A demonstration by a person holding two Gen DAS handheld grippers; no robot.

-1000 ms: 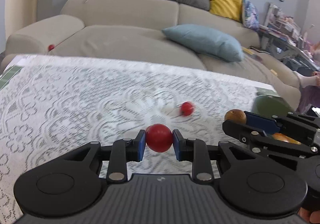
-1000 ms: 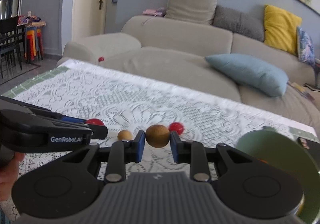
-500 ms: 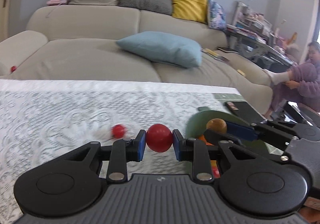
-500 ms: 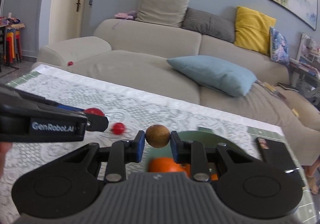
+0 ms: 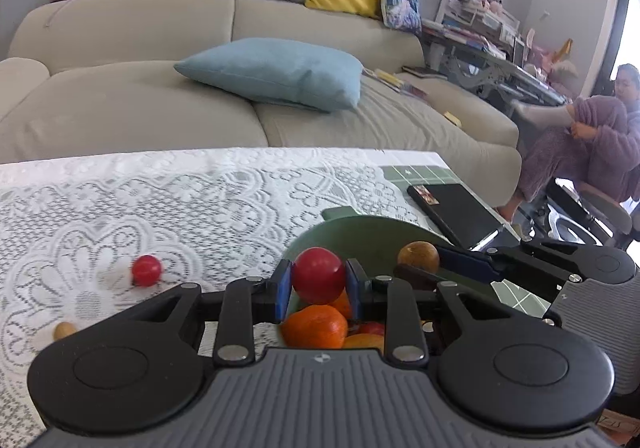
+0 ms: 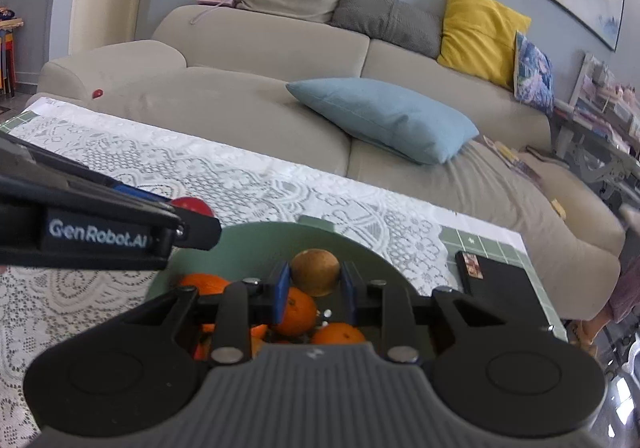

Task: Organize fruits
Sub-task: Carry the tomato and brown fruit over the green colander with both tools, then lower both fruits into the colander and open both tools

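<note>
My left gripper (image 5: 319,284) is shut on a red round fruit (image 5: 319,274) and holds it over the near left rim of the green bowl (image 5: 360,234). My right gripper (image 6: 315,280) is shut on a brown round fruit (image 6: 315,271), held above the green bowl (image 6: 260,238), which has several oranges (image 6: 298,310) in it. The brown fruit also shows in the left wrist view (image 5: 418,255). A small red fruit (image 5: 147,269) and a small tan fruit (image 5: 64,329) lie on the lace tablecloth (image 5: 180,204) to the left of the bowl.
A black flat device (image 5: 456,210) lies on the table right of the bowl, near the table's right edge. A beige sofa (image 5: 140,88) with a blue cushion (image 5: 276,72) stands behind the table. A person (image 5: 588,136) sits at the far right.
Both grippers have moved right with their fruits and now hang over the green bowl. The loose red fruit now lies farther left in the left wrist view.
</note>
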